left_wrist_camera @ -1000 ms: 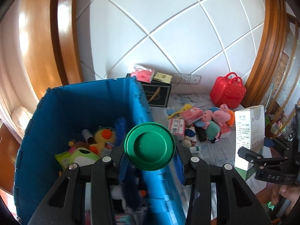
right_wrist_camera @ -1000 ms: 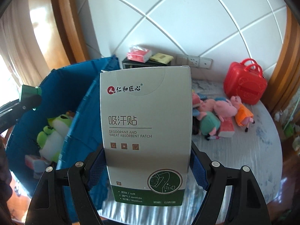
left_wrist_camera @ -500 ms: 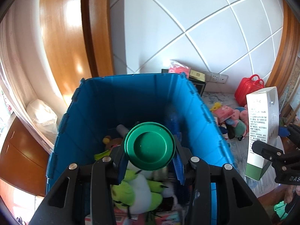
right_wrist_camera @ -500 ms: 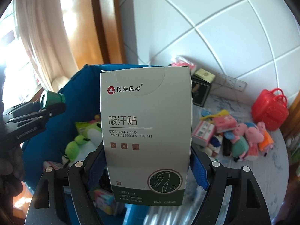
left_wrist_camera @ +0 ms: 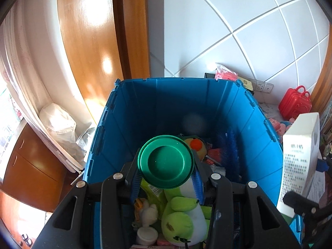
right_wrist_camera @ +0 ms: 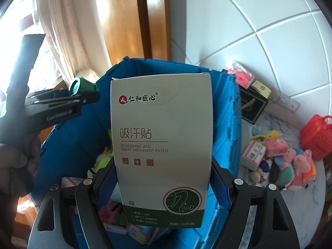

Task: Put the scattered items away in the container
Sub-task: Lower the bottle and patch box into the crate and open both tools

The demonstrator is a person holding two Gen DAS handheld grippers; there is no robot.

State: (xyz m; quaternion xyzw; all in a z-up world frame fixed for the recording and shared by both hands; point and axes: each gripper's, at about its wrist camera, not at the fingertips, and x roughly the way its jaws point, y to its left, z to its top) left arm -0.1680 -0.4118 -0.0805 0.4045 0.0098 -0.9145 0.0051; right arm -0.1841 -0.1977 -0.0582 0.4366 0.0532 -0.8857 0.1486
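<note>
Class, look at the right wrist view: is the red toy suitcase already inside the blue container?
No. The red toy suitcase stands on the surface to the right, outside the blue container, beyond the plush toys.

White box [right_wrist_camera: 161,145] reading "DEODORANT AND SWEAT ABSORBENT PATCH", black left gripper [right_wrist_camera: 83,95] marked "GenRobot.AI"

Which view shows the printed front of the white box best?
The right wrist view: the white box fills the frame, front label legible, clamped in the right gripper. The left wrist view shows only its side panel at the right edge.
</note>
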